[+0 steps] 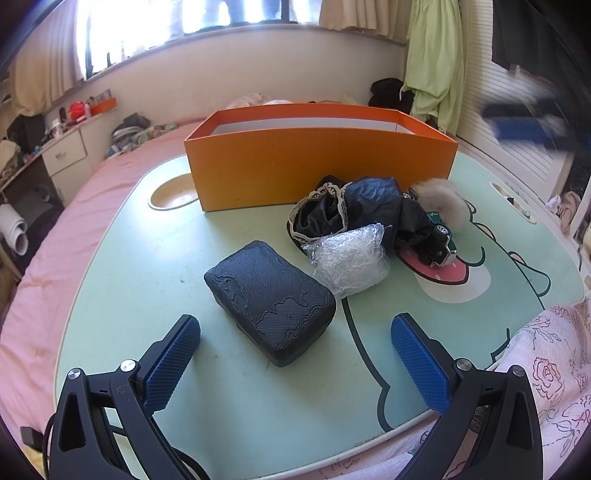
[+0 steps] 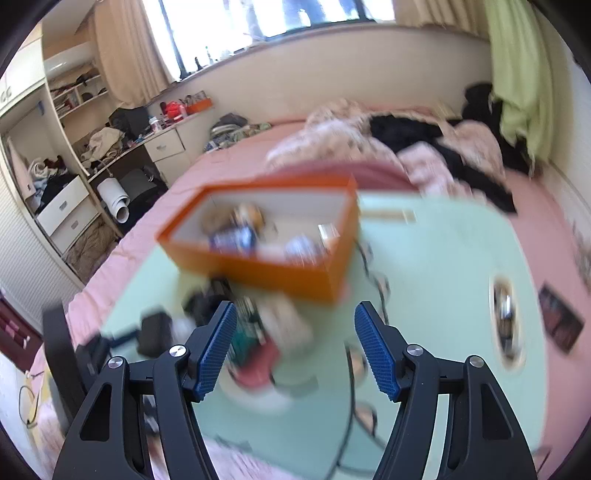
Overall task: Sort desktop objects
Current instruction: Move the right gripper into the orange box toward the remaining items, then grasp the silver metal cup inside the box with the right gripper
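Partly sorted. Orange box [image 2: 258,240] ahead of the right gripper [image 2: 293,350] already holds several blurred items; its jaws stand apart, nothing between. Left gripper [image 1: 295,365] jaws wide, empty, black case [image 1: 269,301] just ahead between them. Beyond on the table [image 1: 147,266]: plastic wad [image 1: 349,258], dark cloth [image 1: 354,210], toy car [image 1: 439,240], fur puff [image 1: 443,195] unsorted.

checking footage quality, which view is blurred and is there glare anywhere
Right wrist view: motion blur smears the orange box and table; only the gripper is sharp. Left wrist view: sharp, but the window is blown out and edges bend.
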`<state>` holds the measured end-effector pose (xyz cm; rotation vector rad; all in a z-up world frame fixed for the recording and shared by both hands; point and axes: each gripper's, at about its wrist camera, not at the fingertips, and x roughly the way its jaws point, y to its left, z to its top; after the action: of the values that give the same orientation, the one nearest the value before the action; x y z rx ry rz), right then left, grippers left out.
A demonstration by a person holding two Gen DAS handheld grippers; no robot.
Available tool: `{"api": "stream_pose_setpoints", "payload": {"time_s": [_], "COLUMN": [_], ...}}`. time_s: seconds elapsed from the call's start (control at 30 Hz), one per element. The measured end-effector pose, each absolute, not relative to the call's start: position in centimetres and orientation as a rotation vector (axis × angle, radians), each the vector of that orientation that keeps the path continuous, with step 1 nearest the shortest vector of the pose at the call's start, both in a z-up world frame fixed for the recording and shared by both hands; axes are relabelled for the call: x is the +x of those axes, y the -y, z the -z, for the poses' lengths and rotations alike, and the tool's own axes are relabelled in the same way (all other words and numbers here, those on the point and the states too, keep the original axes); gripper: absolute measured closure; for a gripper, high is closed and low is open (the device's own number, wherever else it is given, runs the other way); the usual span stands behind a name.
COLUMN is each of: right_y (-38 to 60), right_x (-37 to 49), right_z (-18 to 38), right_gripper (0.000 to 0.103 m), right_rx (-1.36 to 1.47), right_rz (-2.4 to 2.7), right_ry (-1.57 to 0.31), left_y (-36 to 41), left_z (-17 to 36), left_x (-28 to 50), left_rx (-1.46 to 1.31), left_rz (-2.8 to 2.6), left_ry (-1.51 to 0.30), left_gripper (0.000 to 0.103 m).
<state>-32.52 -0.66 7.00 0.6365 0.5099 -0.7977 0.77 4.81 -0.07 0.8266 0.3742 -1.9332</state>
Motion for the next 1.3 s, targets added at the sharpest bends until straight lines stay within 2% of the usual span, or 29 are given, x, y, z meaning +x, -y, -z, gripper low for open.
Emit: {"api": "stream_pose_setpoints", "payload": {"time_s": [0.1,0.13,0.17,0.27,0.47,0.67,0.7,0.73,0.77,0.83,1.0,1.03,1.13,1.23,1.3], "right_y": [4.3,6.0,7.1,10.2,12.6,13.3,13.5,13.7,13.8,14.1,14.3,14.4,14.2,14.1,13.8], "right_x": [-28.9,-27.8,-27.0,-25.0,-22.3,-19.7,-19.5,-19.3,-19.1,-18.8,-18.8,-19.0,-19.1,-19.4,-19.6], "right_z": [-9.0,-8.9,-8.5,-6.9,-4.9,-4.4,-4.0,-3.5,-3.2,-2.8,-1.6,-1.7,-1.9,-2.3,-2.9], "right_gripper": [0.056,0.07,0.076,0.076,0.076,0.075,0.074,0.07,0.061,0.055,0.055,0.058,0.078,0.08,0.094], "right_rx": [0.685,0.754,0.813,0.897,0.878,0.618,0.607,0.622,0.622,0.611,0.626,0.634,0.649,0.669,0.683], "right_rz": [0.776,0.744,0.726,0.773,0.898,1.104,1.108,1.099,1.099,1.092,1.043,1.035,0.996,0.956,0.938], "right_ry": [-0.609,-0.652,-0.685,-0.795,-0.978,-1.163,-1.191,-1.221,-1.238,-1.26,-1.311,-1.305,-1.303,-1.256,-1.204], "left_y": [-4.8,-4.8,-4.9,-5.0,-5.2,-5.2,-5.2,-5.1,-5.0,-4.9,-4.9,-4.9,-5.0,-5.0,-5.0], "left_z": [0.0,0.0,0.0,0.0,0.0,-0.1,-0.1,-0.1,-0.1,-0.1,-0.1,-0.1,-0.1,-0.2,-0.2], "left_x": [0.7,0.7,0.6,0.6,0.5,0.5,0.5,0.5,0.5,0.5,0.4,0.5,0.4,0.3,0.3], "left_rx": [0.827,0.826,0.826,0.824,0.821,0.82,0.819,0.819,0.818,0.818,0.816,0.816,0.816,0.815,0.815], "left_rz": [1.933,1.934,1.934,1.935,1.936,1.937,1.937,1.937,1.937,1.937,1.937,1.938,1.938,1.938,1.938], "left_ry": [-0.374,-0.373,-0.372,-0.369,-0.366,-0.365,-0.365,-0.364,-0.363,-0.363,-0.362,-0.363,-0.362,-0.364,-0.364], "left_gripper": [0.0,0.0,0.0,0.0,0.0,0.0,0.0,0.0,0.0,0.0,0.0,0.0,0.0,0.0,0.0]}}
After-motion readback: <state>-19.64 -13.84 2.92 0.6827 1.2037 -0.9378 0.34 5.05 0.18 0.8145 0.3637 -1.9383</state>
